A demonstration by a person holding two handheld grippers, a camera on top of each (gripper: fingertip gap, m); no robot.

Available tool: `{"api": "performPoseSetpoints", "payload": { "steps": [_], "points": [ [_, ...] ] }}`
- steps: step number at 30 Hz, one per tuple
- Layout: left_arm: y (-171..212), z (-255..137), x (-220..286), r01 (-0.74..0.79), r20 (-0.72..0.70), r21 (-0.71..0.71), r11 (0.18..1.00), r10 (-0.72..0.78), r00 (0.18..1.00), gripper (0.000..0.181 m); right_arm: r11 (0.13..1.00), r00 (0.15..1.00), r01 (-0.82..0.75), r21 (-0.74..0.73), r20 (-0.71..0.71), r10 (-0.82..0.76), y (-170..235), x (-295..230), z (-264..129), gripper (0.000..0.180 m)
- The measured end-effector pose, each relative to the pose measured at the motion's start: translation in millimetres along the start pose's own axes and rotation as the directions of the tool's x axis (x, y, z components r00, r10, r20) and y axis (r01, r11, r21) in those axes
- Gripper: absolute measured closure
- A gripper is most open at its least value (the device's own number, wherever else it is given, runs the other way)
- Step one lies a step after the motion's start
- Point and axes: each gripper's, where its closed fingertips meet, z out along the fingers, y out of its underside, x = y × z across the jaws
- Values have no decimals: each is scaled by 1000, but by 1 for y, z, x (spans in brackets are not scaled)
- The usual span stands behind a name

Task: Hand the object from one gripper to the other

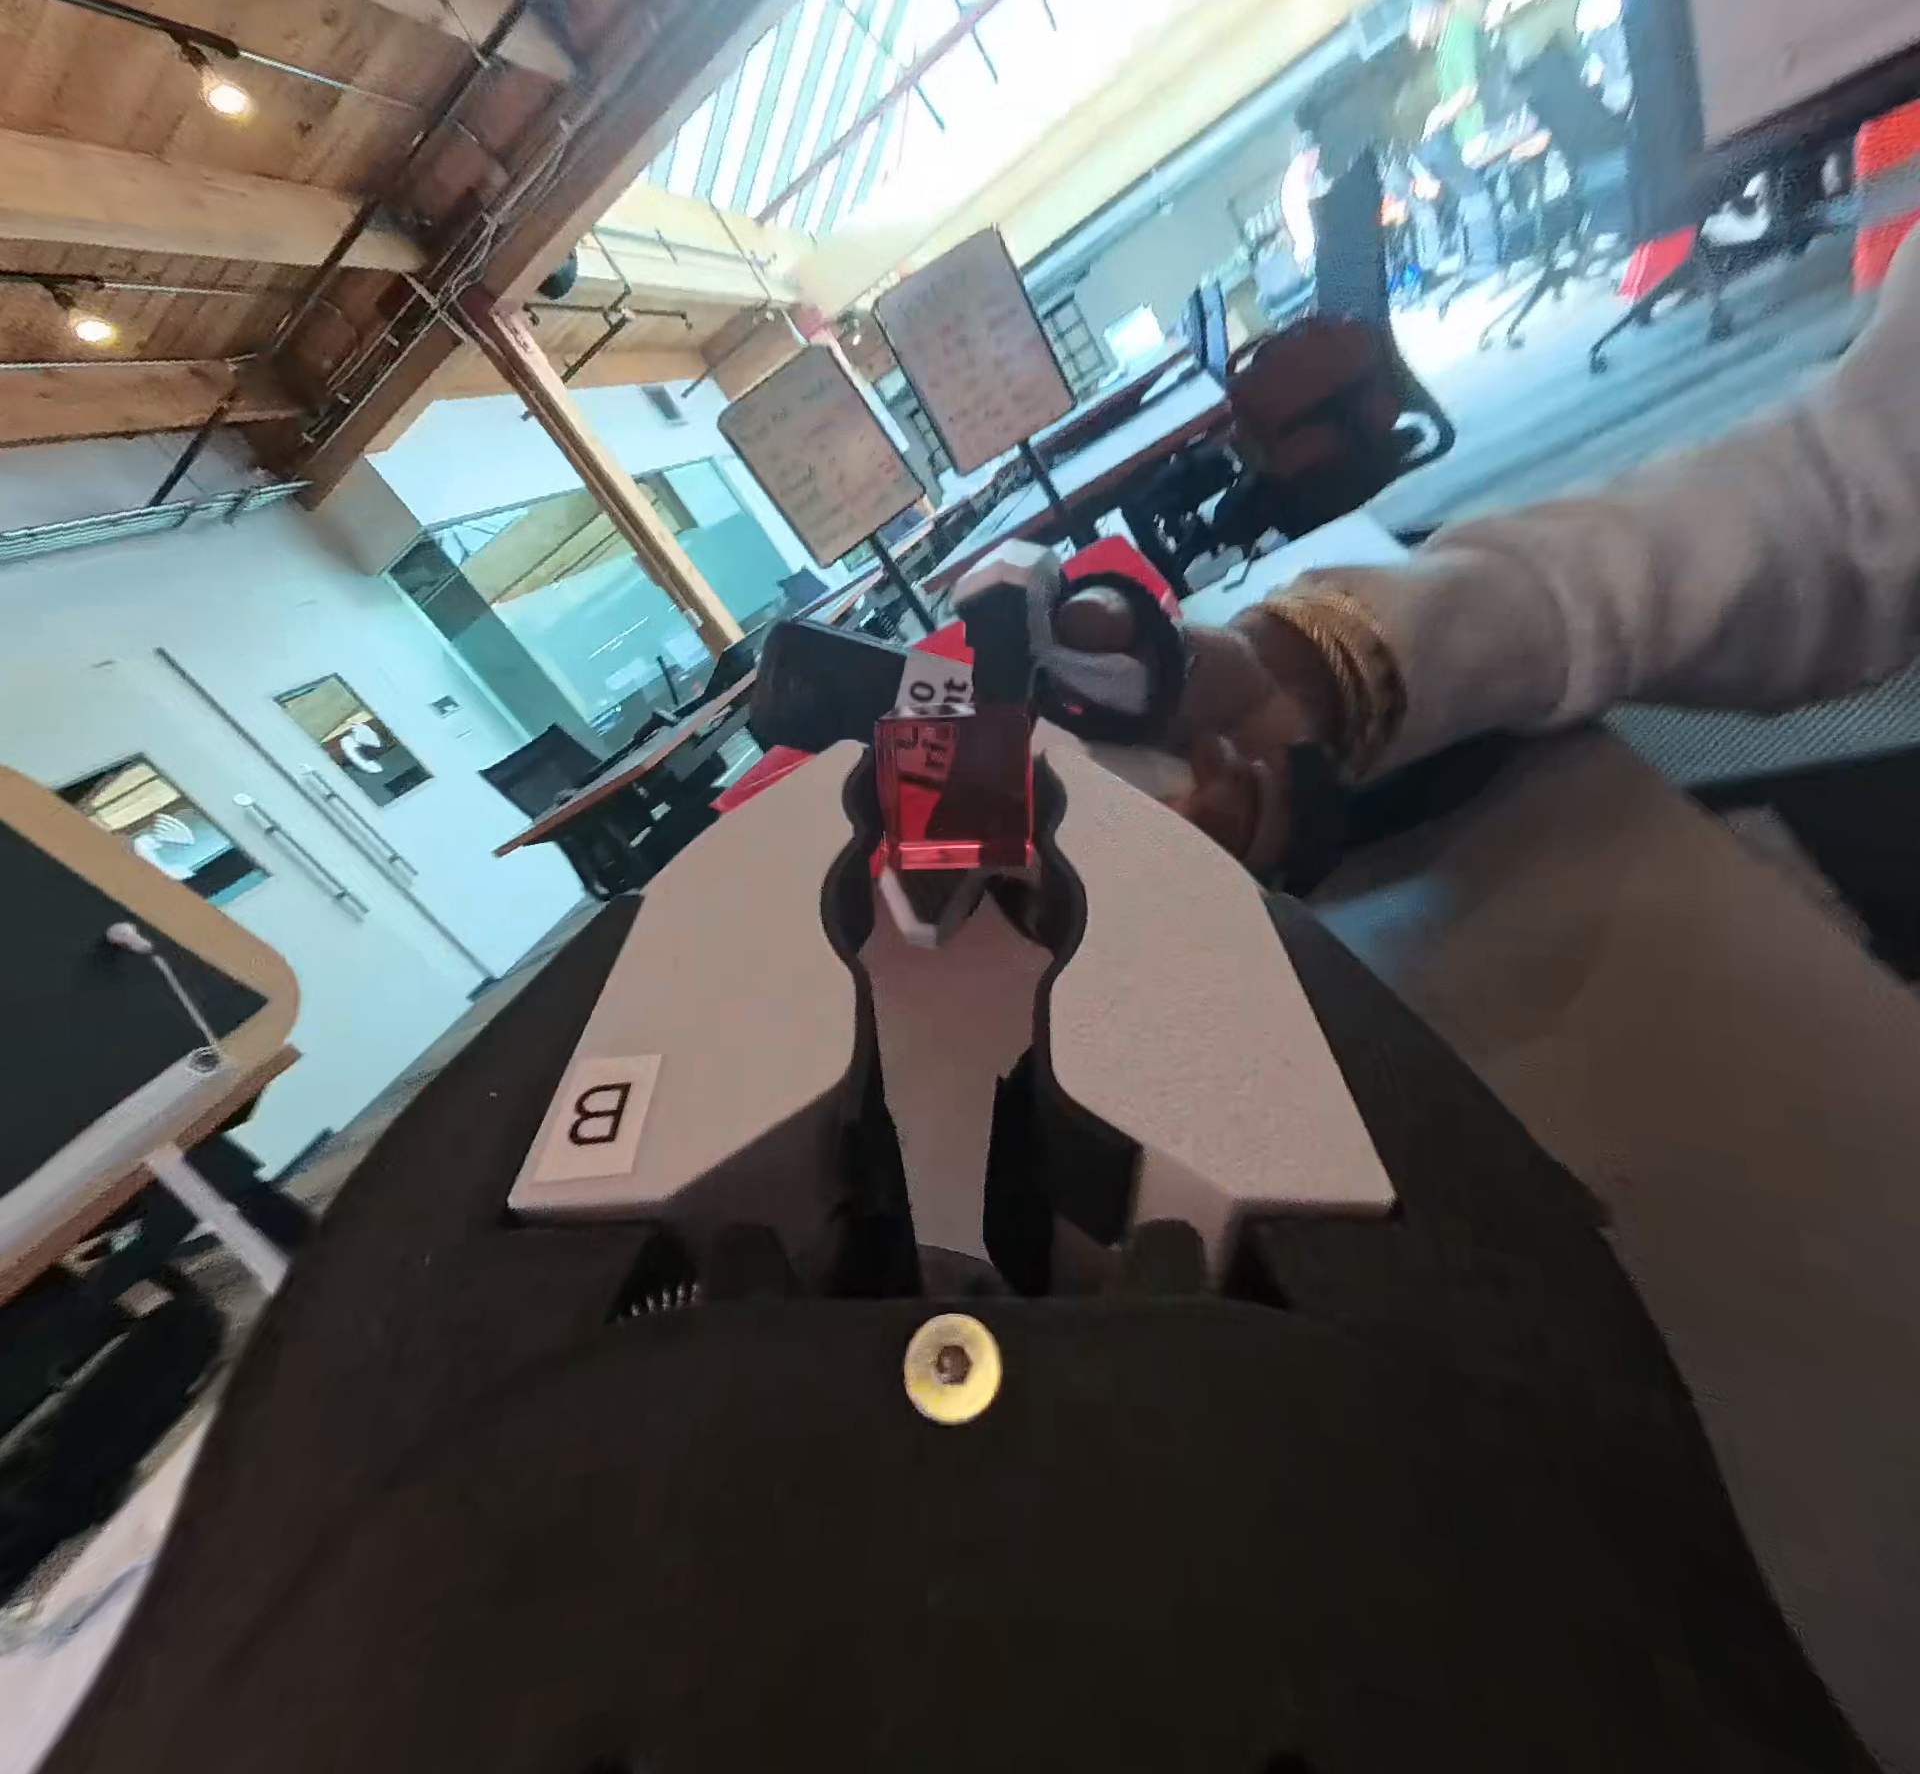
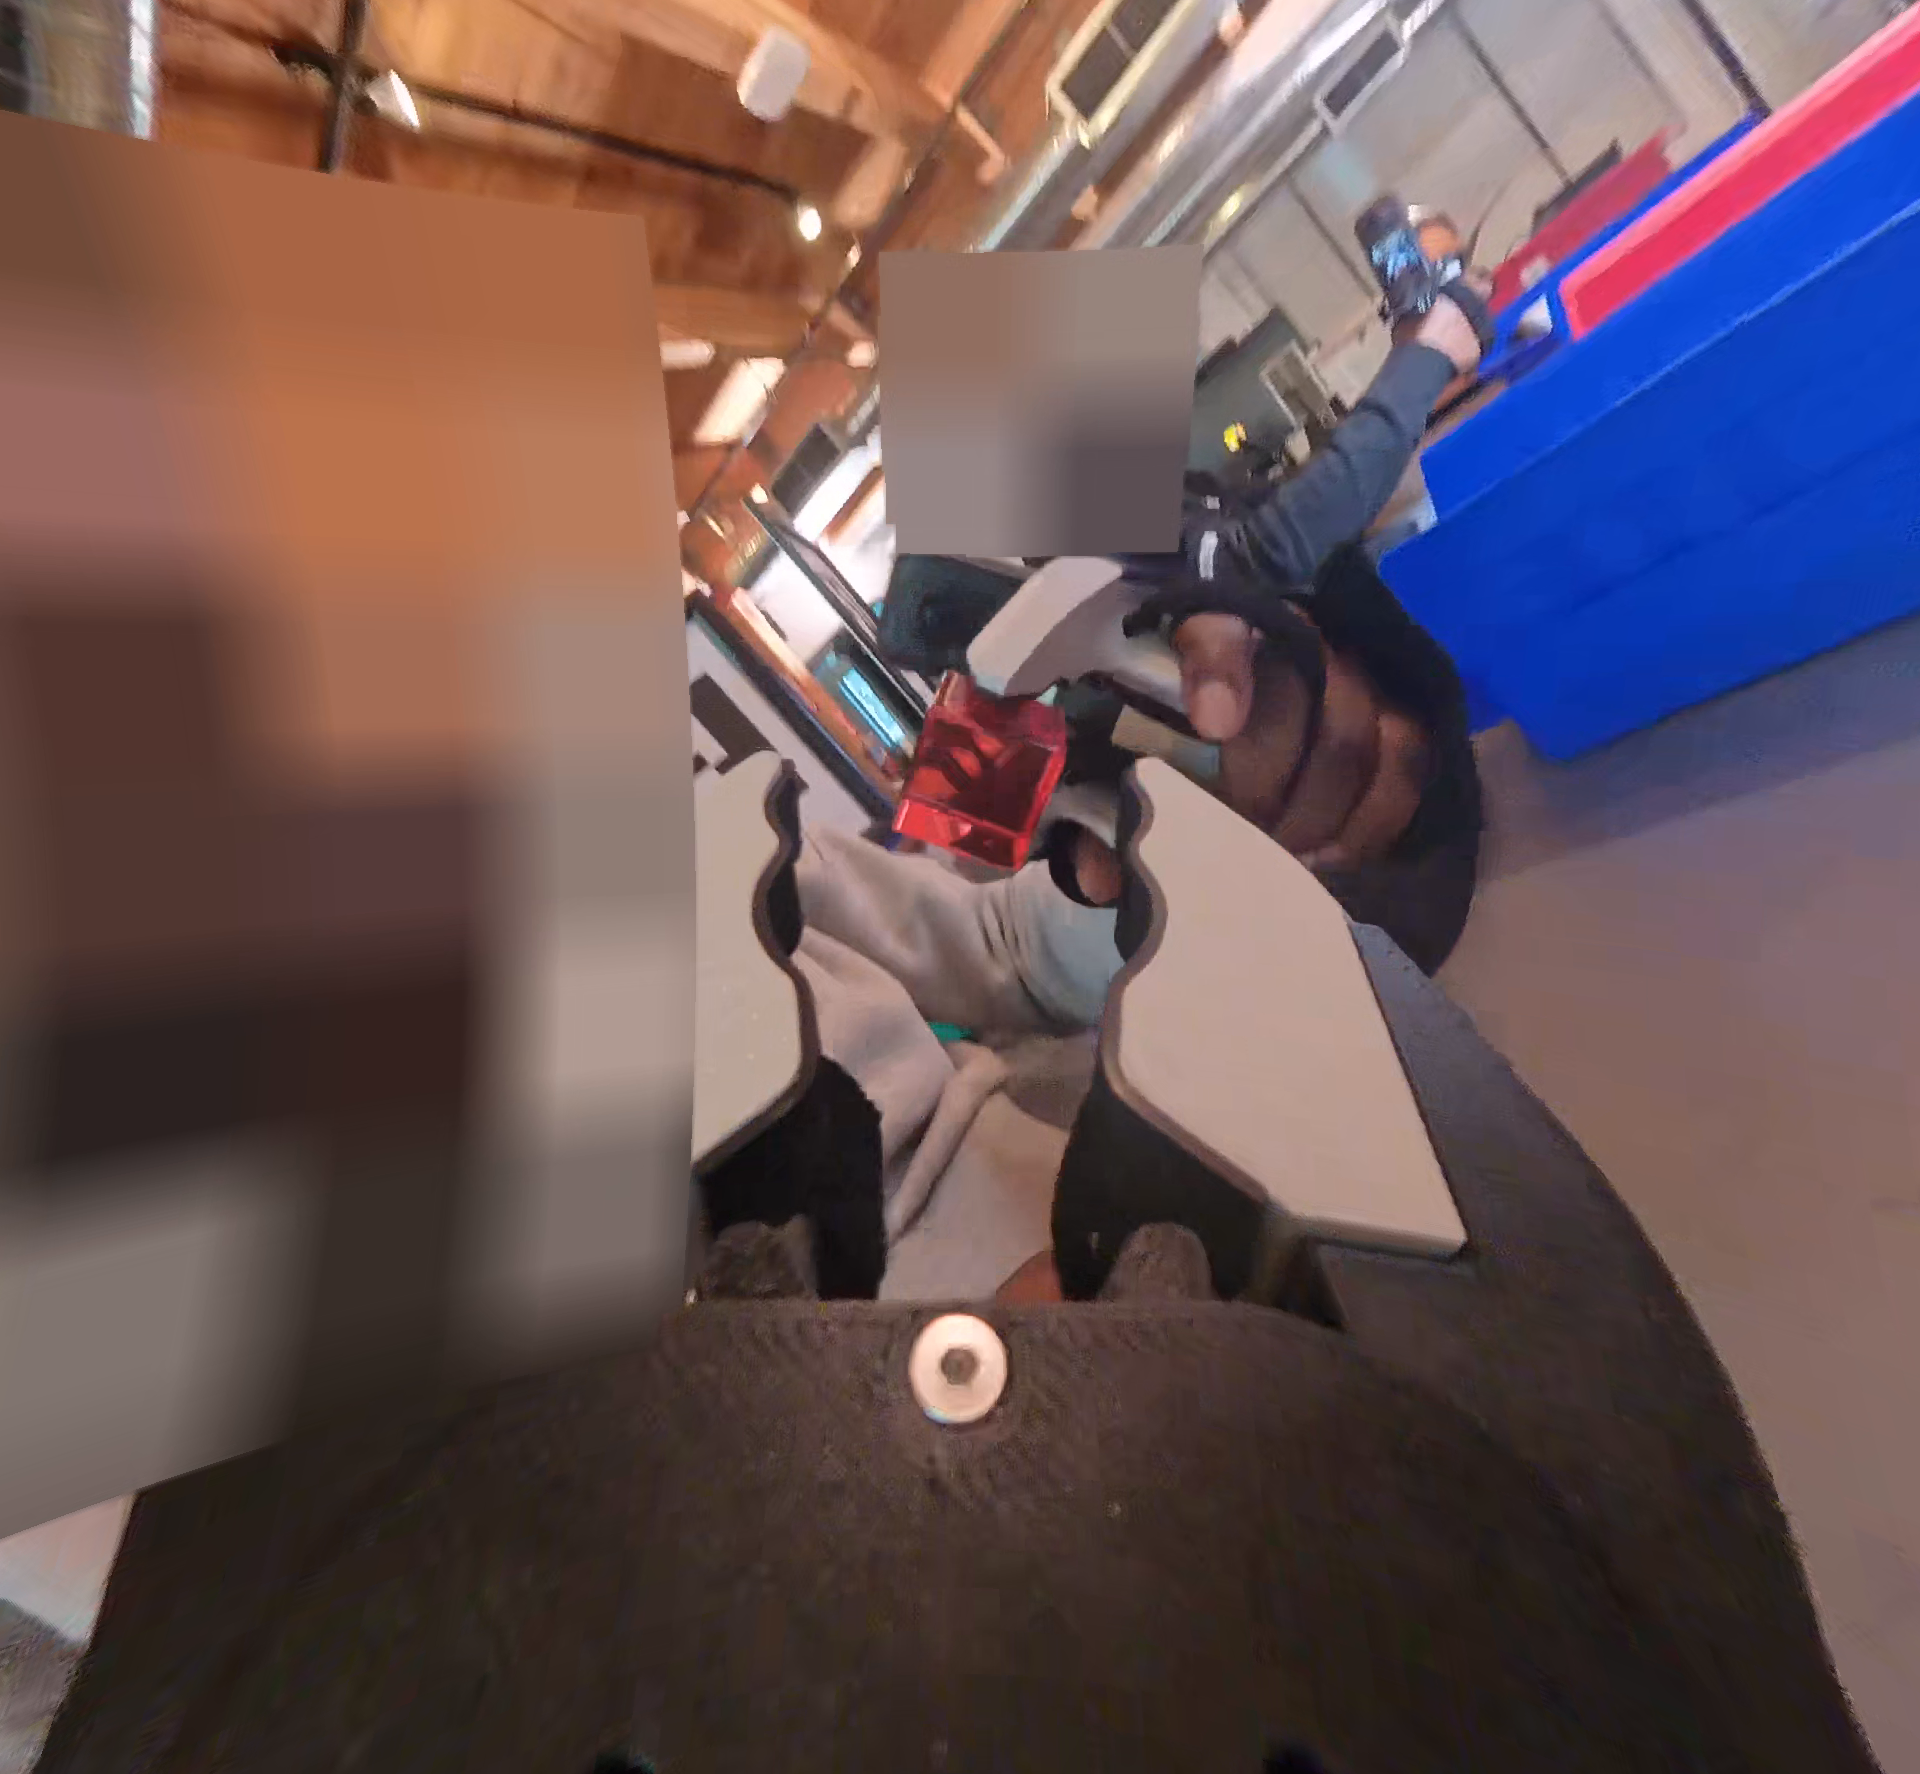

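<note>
Left wrist view: left gripper (image 1: 951,815) clamped on red cube (image 1: 956,794), raised off table for transfer. Right wrist view: right gripper (image 2: 956,877) jaws spread wide, empty, aimed at red cube just ahead, ready to receive. Beyond, blue bins (image 2: 1683,498).

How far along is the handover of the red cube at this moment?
Done: the left gripper has the translucent red cube clamped between its fingers and lifted in the air. In hand: the right gripper is open, its fingers either side of the gap, with the red cube just beyond its tips. Left: the right gripper must close on the cube, then the left must release. Neither has happened yet.
</note>
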Motion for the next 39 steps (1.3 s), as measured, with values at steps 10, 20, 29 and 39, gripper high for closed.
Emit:
{"api": "performPoseSetpoints", "payload": {
  "steps": [10,20,29,39],
  "points": [
    [11,4,5,71,-20,-54,996,-72,997,149,991,989,118,-56,-84,-123,5,7,-2,151],
    [-11,-10,-17,899,-277,14,438,-862,425,128,297,230,899,-321,-231,-946,-6,-14,2,151],
    [2,-4,10,905,-281,-208,371,-909,308,133,-244,-300,782,-573,-4,-954,13,5,7,151],
    [2,-6,16,895,-307,-238,377,-904,299,153,-263,-306,765,-589,28,-952,20,9,7,153]
  ]
}}
